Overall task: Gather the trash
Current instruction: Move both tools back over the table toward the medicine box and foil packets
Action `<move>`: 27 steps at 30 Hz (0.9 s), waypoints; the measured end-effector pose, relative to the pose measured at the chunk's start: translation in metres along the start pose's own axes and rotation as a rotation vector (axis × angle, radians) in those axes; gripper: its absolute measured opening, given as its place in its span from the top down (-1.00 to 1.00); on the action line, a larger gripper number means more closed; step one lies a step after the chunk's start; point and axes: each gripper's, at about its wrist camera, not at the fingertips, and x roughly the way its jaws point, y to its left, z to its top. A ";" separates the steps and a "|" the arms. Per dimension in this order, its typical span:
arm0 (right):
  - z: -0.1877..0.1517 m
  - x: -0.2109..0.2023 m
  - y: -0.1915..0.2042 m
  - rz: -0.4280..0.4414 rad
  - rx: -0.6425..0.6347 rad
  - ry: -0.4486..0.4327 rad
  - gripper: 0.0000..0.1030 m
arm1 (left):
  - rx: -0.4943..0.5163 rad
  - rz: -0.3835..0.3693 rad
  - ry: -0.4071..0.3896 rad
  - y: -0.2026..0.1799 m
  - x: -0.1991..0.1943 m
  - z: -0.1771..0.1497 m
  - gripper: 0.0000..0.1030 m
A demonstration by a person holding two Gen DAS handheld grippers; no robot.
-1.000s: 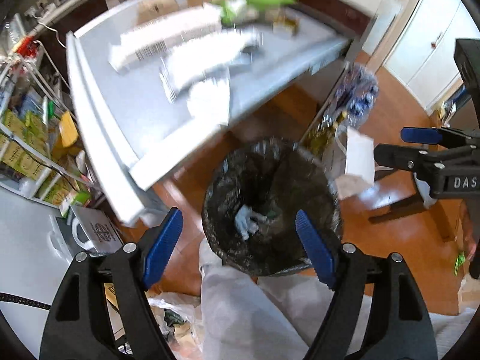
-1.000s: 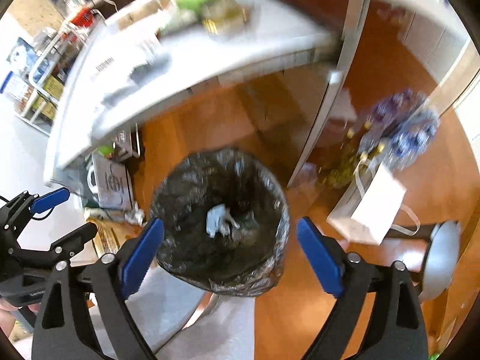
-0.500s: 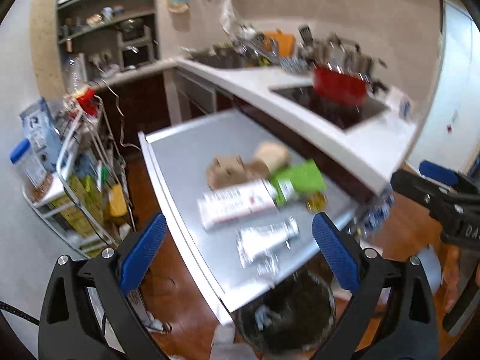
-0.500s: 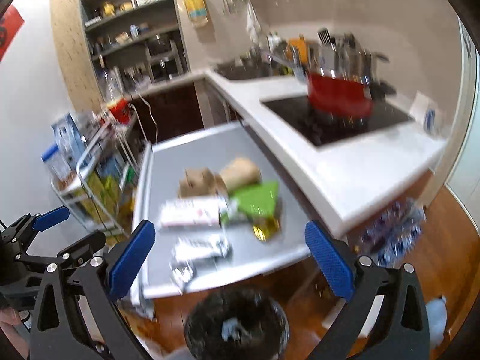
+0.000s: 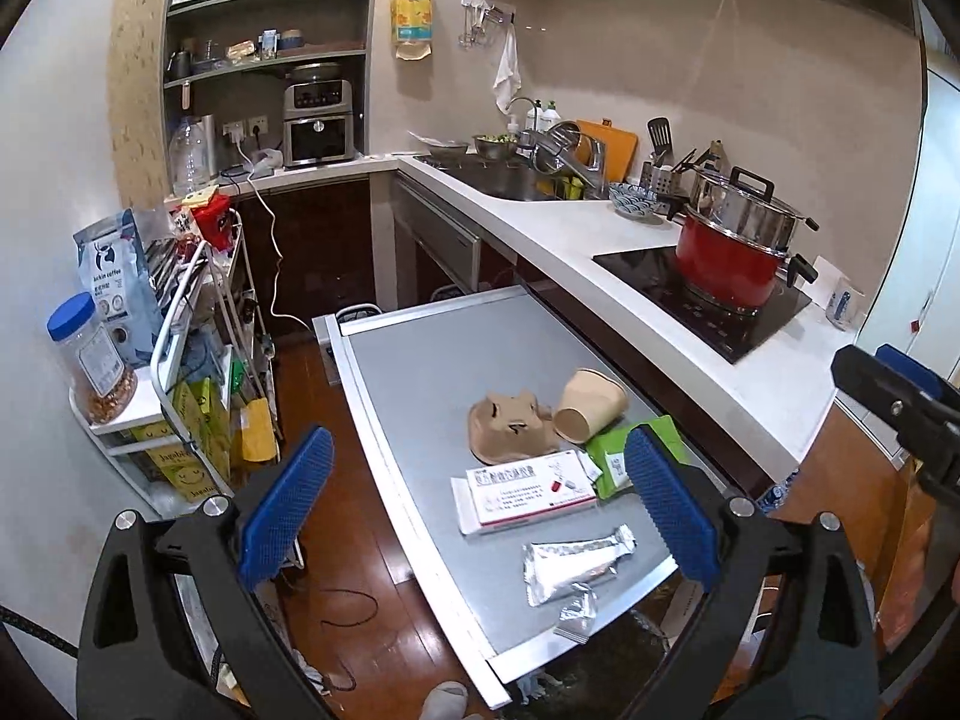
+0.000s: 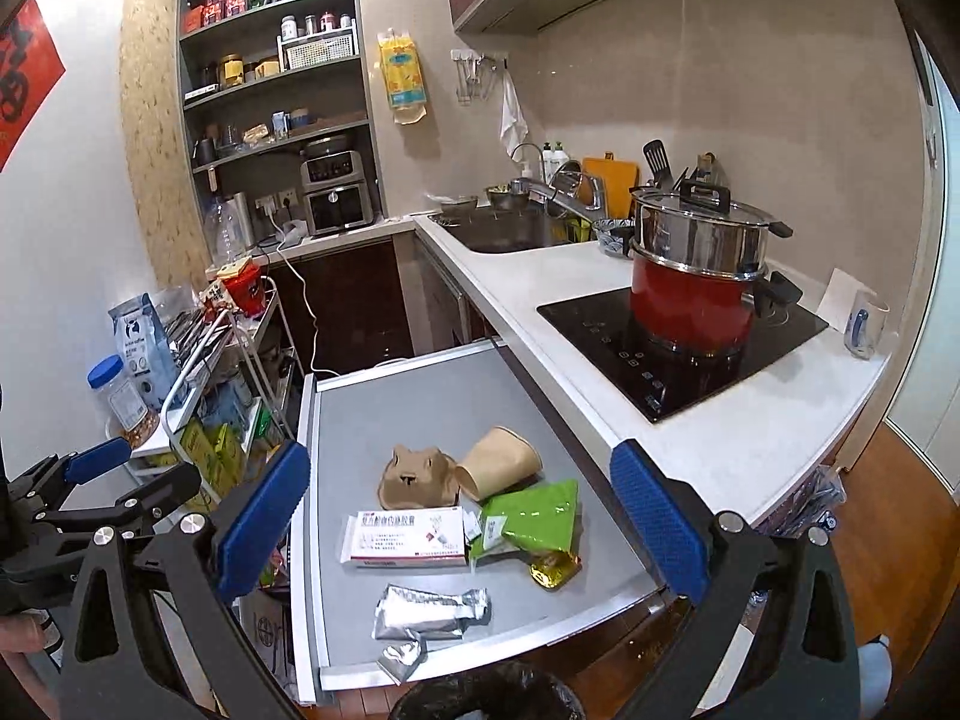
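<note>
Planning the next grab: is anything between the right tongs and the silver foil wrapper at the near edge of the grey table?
Nothing visible does. The right tongs hang open above the grey table, and the silver foil wrapper lies flat and uncovered near the front edge, apart from the white medicine box behind it. The small crumpled foil scrap sits just nearer.

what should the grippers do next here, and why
Probably bring the right gripper down onto the silver wrapper at the near edge of the grey table. Both grippers are open and empty, the left gripper too, litter is spread on the table, and the black-lined bin sits just below that edge.
</note>
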 end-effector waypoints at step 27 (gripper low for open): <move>-0.016 0.066 -0.014 -0.087 0.097 0.160 -0.92 | 0.056 -0.096 0.082 0.037 0.057 0.016 -0.91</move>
